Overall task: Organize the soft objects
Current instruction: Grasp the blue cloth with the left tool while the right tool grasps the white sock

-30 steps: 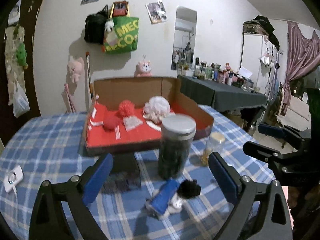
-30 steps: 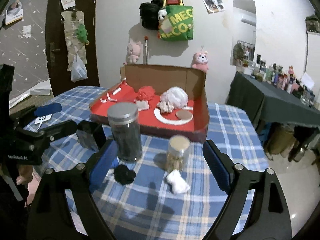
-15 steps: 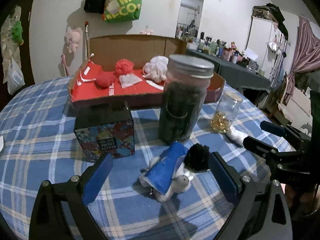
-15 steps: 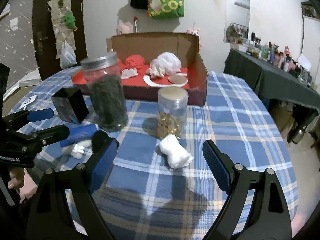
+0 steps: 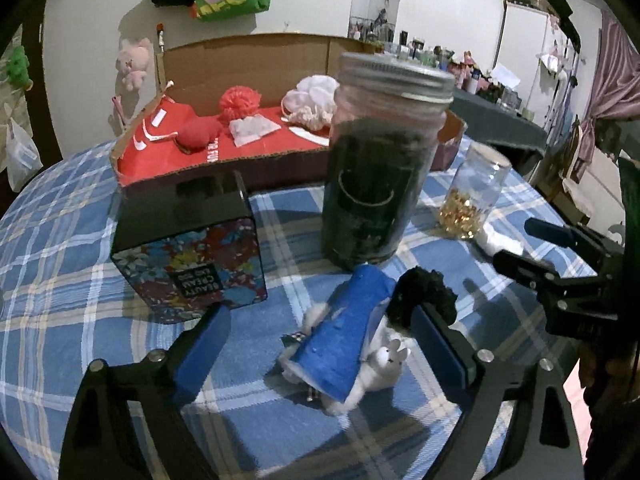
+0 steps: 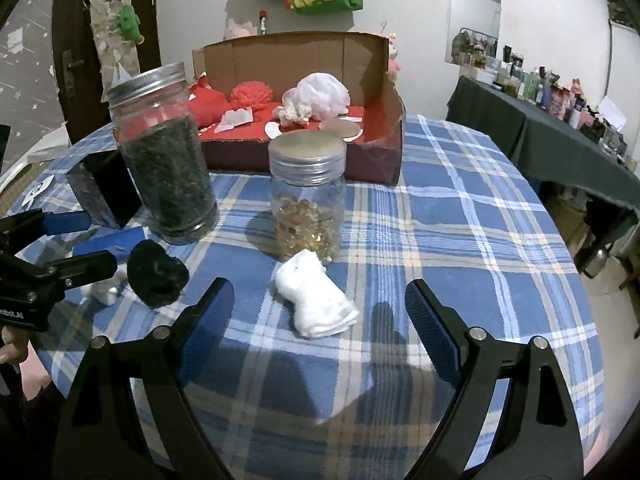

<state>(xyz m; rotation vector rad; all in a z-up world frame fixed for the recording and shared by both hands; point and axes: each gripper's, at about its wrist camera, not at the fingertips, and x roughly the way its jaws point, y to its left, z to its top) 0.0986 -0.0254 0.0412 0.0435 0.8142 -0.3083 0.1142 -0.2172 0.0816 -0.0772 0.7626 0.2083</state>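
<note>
Left claw (image 5: 320, 354) is closing around the blue toy (image 5: 344, 340), not gripping yet; right claw (image 6: 320, 320) is hanging wide open, empty, over the white sock (image 6: 316, 298); black pompom (image 6: 156, 278) is also lying on the tabletop (image 6: 460, 240); box (image 6: 394, 120) is already holding several soft items.

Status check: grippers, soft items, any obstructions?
Left gripper closing around blue-wrapped toy, not gripping. Right gripper open over white cloth. Jars close behind.

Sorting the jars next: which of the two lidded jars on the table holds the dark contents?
The taller jar, left of the shorter one in the right wrist view; the shorter jar holds golden beads at its bottom.
</note>
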